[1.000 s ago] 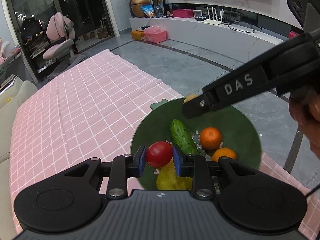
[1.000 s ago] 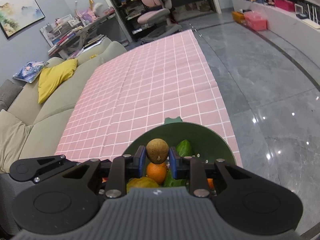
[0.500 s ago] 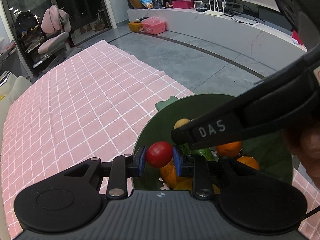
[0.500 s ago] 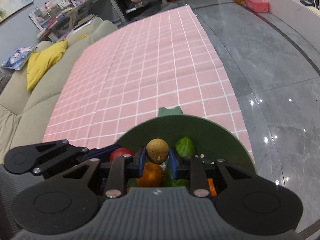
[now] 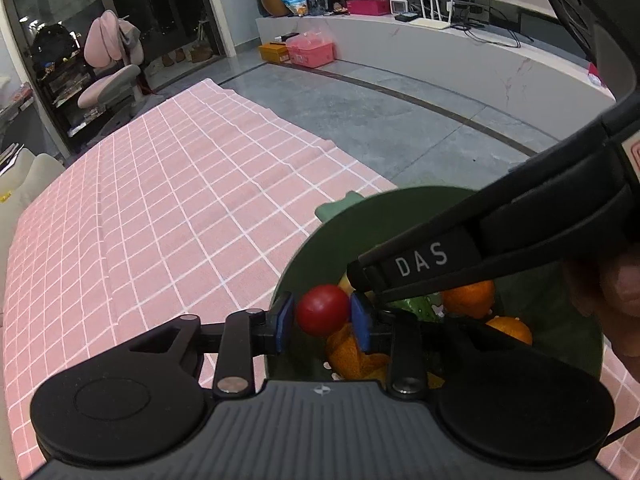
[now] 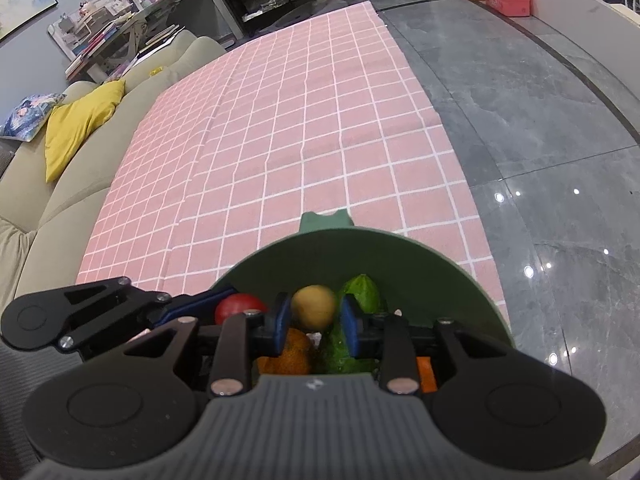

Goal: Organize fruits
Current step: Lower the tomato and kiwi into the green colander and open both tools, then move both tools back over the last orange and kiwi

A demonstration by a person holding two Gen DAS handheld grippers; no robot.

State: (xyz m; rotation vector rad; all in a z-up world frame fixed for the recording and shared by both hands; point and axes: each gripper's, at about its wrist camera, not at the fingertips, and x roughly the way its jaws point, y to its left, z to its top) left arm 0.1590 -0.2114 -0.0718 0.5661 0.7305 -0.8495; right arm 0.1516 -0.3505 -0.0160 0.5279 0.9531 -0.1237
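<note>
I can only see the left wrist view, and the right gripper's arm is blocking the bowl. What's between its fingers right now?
Observer: A round yellow-brown fruit sits between the pads of the right gripper, over the green bowl. The jaws are opening, and a gap shows on the fruit's right side.
Operator: What's directly beneath it?
Observer: An orange lies just below it, left of the cucumber.
Operator: Anything beside the table on the left?
Observer: A yellow cushion rests on the beige sofa.
</note>
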